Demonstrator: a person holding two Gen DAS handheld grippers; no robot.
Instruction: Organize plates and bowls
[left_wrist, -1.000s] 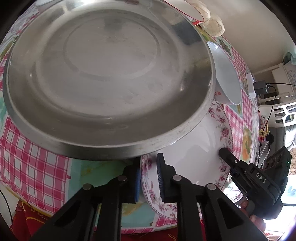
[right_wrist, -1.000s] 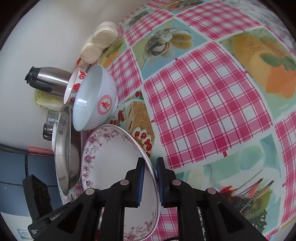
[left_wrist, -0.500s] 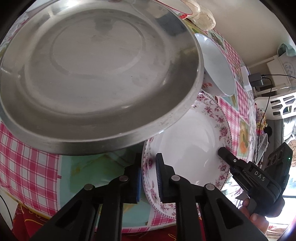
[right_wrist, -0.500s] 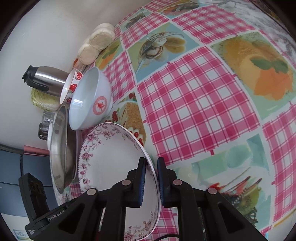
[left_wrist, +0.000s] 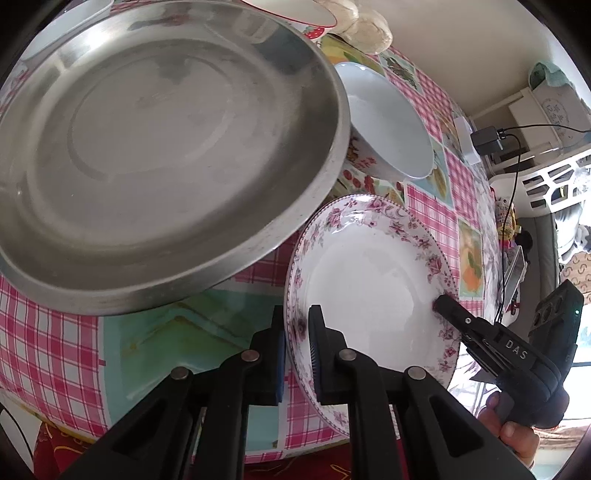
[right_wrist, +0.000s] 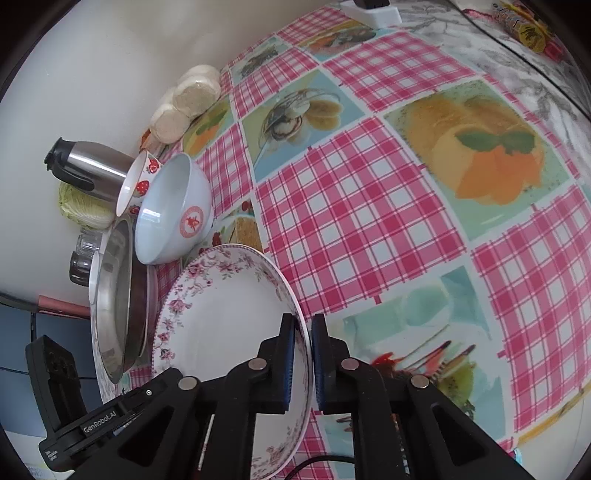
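steel pan (left_wrist: 155, 147): dull brushed metal | floral plate (left_wrist: 369, 291): glossy ceramic | tablecloth (right_wrist: 369, 221): smooth, shiny plastic

Left gripper (left_wrist: 297, 356), pointing steeply down, jaws closed on the near rim of the flowered plate (left_wrist: 369, 288). Right gripper (right_wrist: 303, 363), likewise angled down, jaws pinching the opposite rim, one pad inside and one outside. Seen from the left wrist, the right gripper's tip rests at the plate's right edge, with the person's fingers (left_wrist: 513, 432) curled around its handle.
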